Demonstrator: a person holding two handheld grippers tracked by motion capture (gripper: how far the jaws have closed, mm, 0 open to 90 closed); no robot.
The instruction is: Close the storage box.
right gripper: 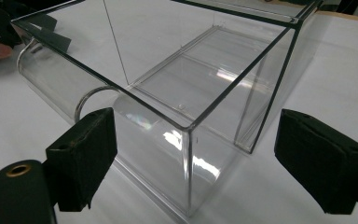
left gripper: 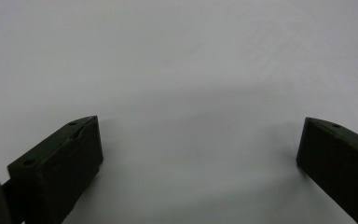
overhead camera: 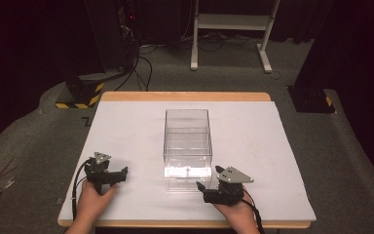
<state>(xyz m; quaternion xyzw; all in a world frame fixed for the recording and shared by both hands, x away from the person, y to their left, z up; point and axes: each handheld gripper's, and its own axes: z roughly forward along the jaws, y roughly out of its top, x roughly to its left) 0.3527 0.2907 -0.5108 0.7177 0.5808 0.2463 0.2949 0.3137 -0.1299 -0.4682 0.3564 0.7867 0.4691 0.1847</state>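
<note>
A: Left first?
B: Left gripper (overhead camera: pixel 118 174), lower left of the high view, fingers (left gripper: pixel 65 163) released over bare white counter (overhead camera: pixel 253 146), grasping nothing.
A: Middle?
B: Clear box (overhead camera: pixel 187 148), centre frame, its walls hard to make out against the white.
A: Right?
B: Right gripper (overhead camera: pixel 205 187), lower right, just beside the box's near corner; fingers (right gripper: pixel 86 154) spread, empty. Box's far end cut off in the right gripper view.
</note>
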